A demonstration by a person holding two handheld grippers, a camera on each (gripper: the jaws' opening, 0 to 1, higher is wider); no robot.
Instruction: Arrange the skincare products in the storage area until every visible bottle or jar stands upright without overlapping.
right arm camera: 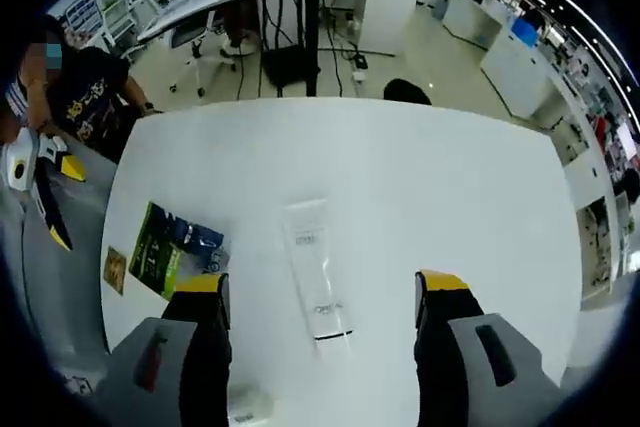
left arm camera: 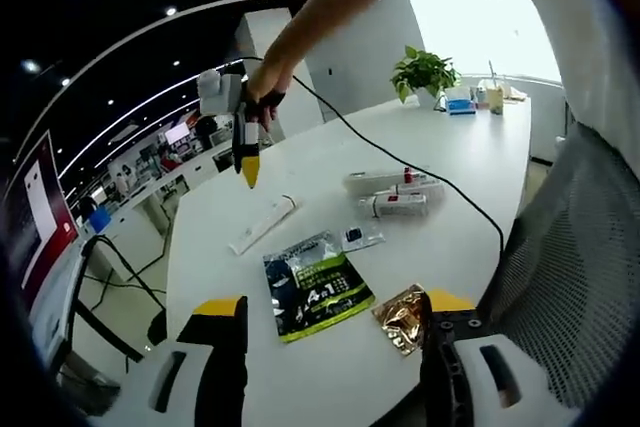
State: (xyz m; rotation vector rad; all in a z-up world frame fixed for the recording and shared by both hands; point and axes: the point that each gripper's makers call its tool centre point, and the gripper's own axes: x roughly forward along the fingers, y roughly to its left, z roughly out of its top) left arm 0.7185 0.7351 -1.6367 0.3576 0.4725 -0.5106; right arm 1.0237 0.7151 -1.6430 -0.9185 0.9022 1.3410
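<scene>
Right gripper view: we look down on a white bench (right arm camera: pixel 400 197) with our right tongs (right arm camera: pixel 325 297) spread wide, nothing between the jaws' yellow tips. A white tube (right arm camera: pixel 318 277) lies flat on the bench between the two jaws, its long axis running up the frame, its lower end level with the jaw tips and its upper end just above them. It touches neither jaw. To the left of the left jaw lies a green and black sachet (right arm camera: pixel 165 252), and left of that, near the bench edge, a small gold sachet (right arm camera: pixel 115 269). At the far left edge of the frame we see the left tongs (right arm camera: pixel 55 202), jaws apart, held off the bench. A seated person (right arm camera: pixel 80 87) is at the upper left.

Left gripper view: our left tongs (left arm camera: pixel 335 305) rise from the bottom of the frame, open and empty, over the near edge of the bench (left arm camera: pixel 450 147). The green and black sachet (left arm camera: pixel 312 285) lies between the jaws, just above them, and the gold sachet (left arm camera: pixel 404 317) sits just beside the right jaw's tip. A small clear packet (left arm camera: pixel 360 237) lies above them. Further up, right of centre, two white tubes (left arm camera: pixel 395 192) lie flat side by side. The single white tube (left arm camera: pixel 265 224) lies left of centre, and the right tongs (left arm camera: pixel 249 172) hang above it in a hand (left arm camera: pixel 262 92), tips pointing down, not touching it. A potted plant (left arm camera: pixel 425 72) stands at the upper right.
</scene>
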